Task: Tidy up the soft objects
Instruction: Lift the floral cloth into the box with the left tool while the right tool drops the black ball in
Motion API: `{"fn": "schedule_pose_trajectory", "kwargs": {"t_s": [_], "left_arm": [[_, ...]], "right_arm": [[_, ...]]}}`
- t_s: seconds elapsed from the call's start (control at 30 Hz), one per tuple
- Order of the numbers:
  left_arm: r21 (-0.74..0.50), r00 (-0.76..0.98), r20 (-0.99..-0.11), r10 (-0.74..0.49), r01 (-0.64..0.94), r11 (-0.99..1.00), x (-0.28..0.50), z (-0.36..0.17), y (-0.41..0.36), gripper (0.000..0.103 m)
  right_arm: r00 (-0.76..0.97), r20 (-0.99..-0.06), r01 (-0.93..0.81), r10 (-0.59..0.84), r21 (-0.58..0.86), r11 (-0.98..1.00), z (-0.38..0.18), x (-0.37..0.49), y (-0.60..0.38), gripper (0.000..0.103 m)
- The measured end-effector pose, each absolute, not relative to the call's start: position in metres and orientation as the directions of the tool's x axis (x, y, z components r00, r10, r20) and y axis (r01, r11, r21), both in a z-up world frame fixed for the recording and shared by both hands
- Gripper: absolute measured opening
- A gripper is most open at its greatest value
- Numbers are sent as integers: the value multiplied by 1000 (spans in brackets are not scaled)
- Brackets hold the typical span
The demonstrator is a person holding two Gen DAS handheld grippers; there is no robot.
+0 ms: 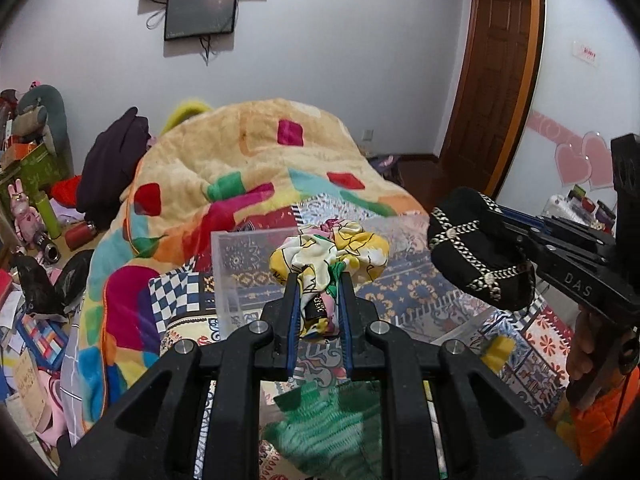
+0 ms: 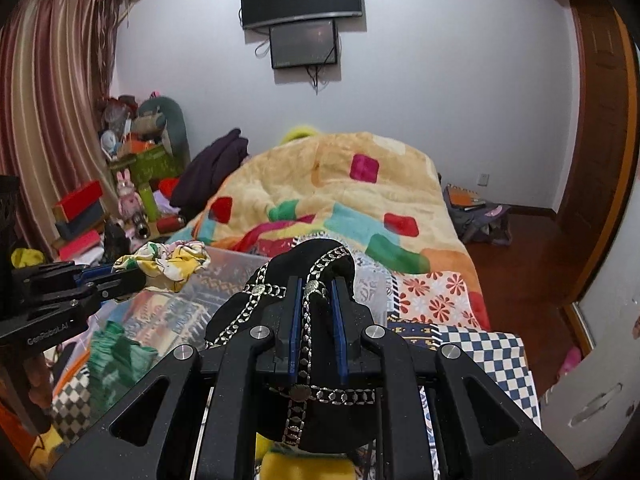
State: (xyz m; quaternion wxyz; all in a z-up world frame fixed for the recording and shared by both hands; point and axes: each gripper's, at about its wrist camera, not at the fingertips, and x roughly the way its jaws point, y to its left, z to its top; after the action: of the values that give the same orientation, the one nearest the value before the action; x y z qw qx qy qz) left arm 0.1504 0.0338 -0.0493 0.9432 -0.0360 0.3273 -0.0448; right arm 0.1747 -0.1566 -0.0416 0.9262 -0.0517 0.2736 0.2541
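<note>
- The yellow floral scrunchie (image 1: 328,252) was pinched between the jaws of the left gripper (image 1: 319,300), which were closed nearly to the cloth's thickness; its bunched bulk stood out beyond the fingertips, held in the air over the near edge of the clear plastic bin (image 1: 224,264).
- The black chain-trimmed hat (image 2: 304,304) was clamped likewise in the right gripper (image 2: 316,320), jaws narrow, with part of it hanging below the fingers and the rest rising past the tips.
- Key relation: the bin lay directly ahead of and below both grippers. In the left view the hat (image 1: 480,248) hung to the right of the scrunchie, apart from it and at similar height; judged, the left gripper was the nearer to the bin's opening.
- A green knitted item (image 1: 328,424) lay inside the bin, near, beneath the left gripper.
- The bin rested on a patterned bedspread (image 2: 440,300); a patchwork blanket (image 2: 340,184) was heaped at the far end.
- Judged next: lower, release over the bin.
</note>
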Motion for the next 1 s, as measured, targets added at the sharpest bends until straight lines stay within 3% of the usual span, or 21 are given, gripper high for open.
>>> {"fn": "schedule_pose_trajectory", "kwargs": {"t_s": [0.53, 0.7, 0.77, 0.9, 1.0], "left_arm": [[-70, 728, -676, -114, 90, 993, 168, -70, 20, 18], [-74, 736, -667, -113, 85, 994, 163, -65, 20, 30], [-79, 747, -655, -114, 83, 993, 158, -60, 21, 36], [-74, 776, -622, -109, 80, 994, 147, -46, 20, 43], [-64, 810, -578, -96, 72, 995, 132, -31, 19, 58]], "right_arm": [[640, -637, -554, 430, 6, 833, -63, 198, -128, 16], [644, -640, -554, 419, -13, 832, -62, 194, -128, 32], [657, -624, -551, 423, -16, 834, -56, 190, -131, 48], [677, -589, -550, 441, -6, 835, -41, 180, -139, 51], [686, -569, -547, 454, 8, 837, -33, 174, -144, 54]]}}
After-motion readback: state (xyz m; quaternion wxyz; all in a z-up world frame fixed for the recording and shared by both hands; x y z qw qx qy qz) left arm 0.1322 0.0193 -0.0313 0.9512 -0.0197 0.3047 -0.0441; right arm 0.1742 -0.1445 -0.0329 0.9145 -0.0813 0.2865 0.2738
